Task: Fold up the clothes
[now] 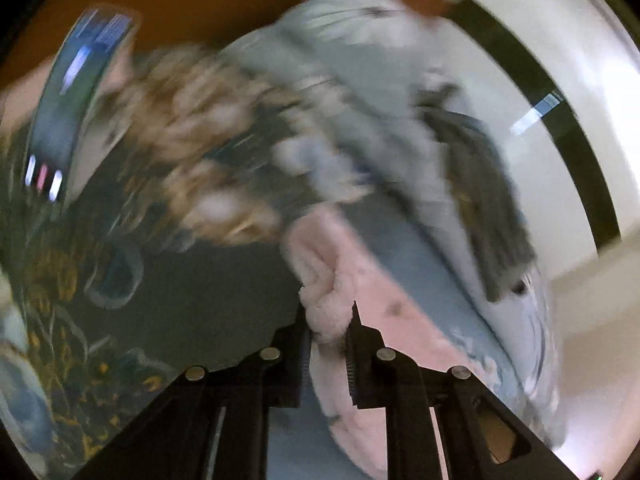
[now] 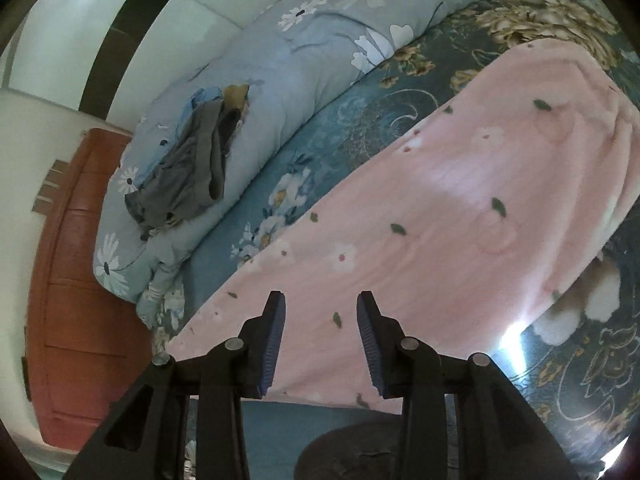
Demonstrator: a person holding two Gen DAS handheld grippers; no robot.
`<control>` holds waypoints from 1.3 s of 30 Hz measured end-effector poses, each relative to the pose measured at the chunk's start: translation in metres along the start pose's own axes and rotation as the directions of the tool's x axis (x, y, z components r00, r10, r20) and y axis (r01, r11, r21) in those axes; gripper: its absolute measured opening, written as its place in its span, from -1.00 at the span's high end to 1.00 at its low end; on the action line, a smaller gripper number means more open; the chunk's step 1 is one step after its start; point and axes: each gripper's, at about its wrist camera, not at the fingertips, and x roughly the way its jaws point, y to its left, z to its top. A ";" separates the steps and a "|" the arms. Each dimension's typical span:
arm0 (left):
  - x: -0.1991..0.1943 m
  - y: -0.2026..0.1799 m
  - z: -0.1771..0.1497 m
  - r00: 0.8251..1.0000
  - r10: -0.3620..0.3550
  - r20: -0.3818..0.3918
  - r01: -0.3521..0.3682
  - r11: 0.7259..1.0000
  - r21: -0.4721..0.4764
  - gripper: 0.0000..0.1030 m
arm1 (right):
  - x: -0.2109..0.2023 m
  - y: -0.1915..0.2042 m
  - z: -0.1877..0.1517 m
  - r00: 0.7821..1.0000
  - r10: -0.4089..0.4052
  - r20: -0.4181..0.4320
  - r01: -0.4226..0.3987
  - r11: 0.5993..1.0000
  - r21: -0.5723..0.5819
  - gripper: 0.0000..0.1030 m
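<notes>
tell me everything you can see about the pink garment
The pink garment looks like soft fleece, pale pink with small white flowers and dark green leaves. It lies spread mostly flat on the teal floral bedsheet. The right gripper hovers open over its near edge. In the blurred left view, the left gripper is shut on a bunched fluffy fold.

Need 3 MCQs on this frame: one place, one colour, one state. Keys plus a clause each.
1. Where does the grey garment lie?
A. on the light blue daisy-print duvet
B. on the pink garment
C. on the wooden cabinet

2. What colour is the fleece garment spread on the bedsheet?
A. green
B. pink
C. white

3. How is the left gripper?
A. open, holding nothing
B. out of view
C. shut on pink fleece

Key: 1 A, it sits on the rolled duvet; 2 B, pink with small flowers; 3 C, the fingers pinch a fleece fold, while the right gripper stands open.
</notes>
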 end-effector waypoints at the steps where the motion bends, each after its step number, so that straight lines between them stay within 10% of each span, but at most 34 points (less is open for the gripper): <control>1: -0.005 -0.025 0.000 1.000 -0.030 0.004 0.029 0.998 0.052 0.70 | -0.002 -0.007 -0.001 1.000 0.003 -0.001 -0.003 1.000 0.013 0.26; 11: 0.021 -0.243 -0.095 0.940 -0.243 -0.239 0.318 0.877 0.360 0.70 | -0.029 -0.101 -0.017 1.000 -0.019 0.005 0.018 0.980 0.198 0.26; 18: 0.071 -0.320 -0.216 0.866 -0.086 -0.493 0.391 0.731 0.559 0.69 | -0.039 -0.149 -0.020 0.999 -0.037 0.009 0.033 0.959 0.283 0.25; 23: 0.095 -0.317 -0.262 0.788 0.055 -0.613 0.399 0.712 0.578 0.62 | -0.030 -0.159 -0.022 1.000 -0.016 -0.009 0.018 0.953 0.303 0.25; 27: 0.085 -0.302 -0.252 0.753 -0.005 -0.658 0.447 0.738 0.506 0.28 | -0.018 -0.142 -0.018 1.000 0.020 -0.023 -0.014 0.967 0.255 0.25; 35: 0.052 -0.210 -0.180 0.900 0.043 -0.433 0.189 0.858 0.477 0.01 | 0.042 -0.054 0.001 0.978 0.144 -0.152 -0.144 0.989 0.017 -0.07; 39: 0.050 -0.150 -0.173 0.896 0.101 -0.432 0.097 0.906 0.412 0.01 | 0.085 -0.025 0.006 0.967 0.094 -0.235 -0.115 0.990 -0.078 -0.08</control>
